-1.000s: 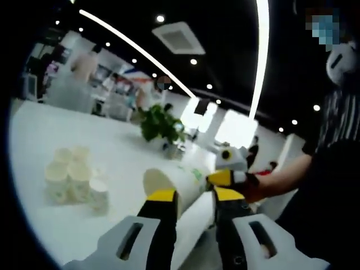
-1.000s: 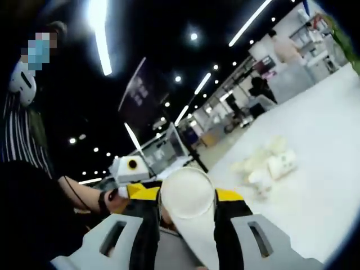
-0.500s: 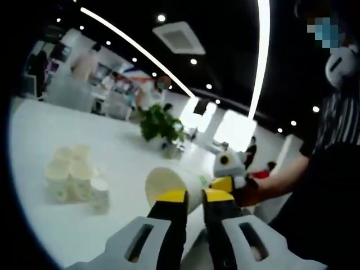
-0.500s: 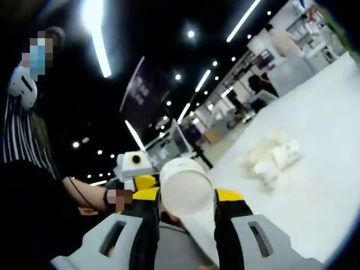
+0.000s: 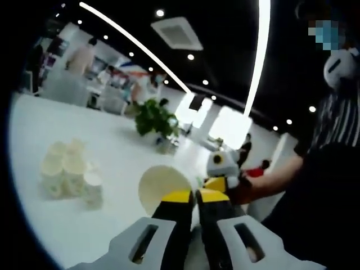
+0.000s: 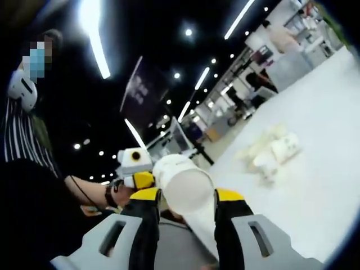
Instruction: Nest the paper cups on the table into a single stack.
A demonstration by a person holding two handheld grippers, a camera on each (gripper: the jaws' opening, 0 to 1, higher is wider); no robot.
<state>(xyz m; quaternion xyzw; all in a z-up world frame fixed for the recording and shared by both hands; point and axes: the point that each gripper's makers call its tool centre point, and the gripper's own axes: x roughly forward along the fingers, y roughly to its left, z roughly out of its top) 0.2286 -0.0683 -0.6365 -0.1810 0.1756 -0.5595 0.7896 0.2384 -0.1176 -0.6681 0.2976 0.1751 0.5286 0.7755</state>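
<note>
1. I hold a paper cup (image 6: 183, 188) in the air between my two grippers, lying on its side above the near edge of the white table (image 5: 118, 152).
2. My right gripper (image 6: 185, 199) has its jaws apart with the cup between them; its closed bottom faces this camera. I judge the yellow tips touch the cup's sides, but whether they truly clamp it I cannot tell.
3. My left gripper (image 5: 188, 197) has its jaws almost together at the cup's open rim, whose pale mouth shows in the left gripper view (image 5: 163, 188). I take this as a pinch on the rim wall, though the contact itself is hidden by the tips.
4. The rest of the cups sit as a loose cluster (image 5: 67, 174) on the table, well apart from my hands; some stand upright and one seems to lie on its side (image 6: 284, 147).
5. My judgement: the task is early. No tall single stack is visible, so most of the nesting remains.
</note>
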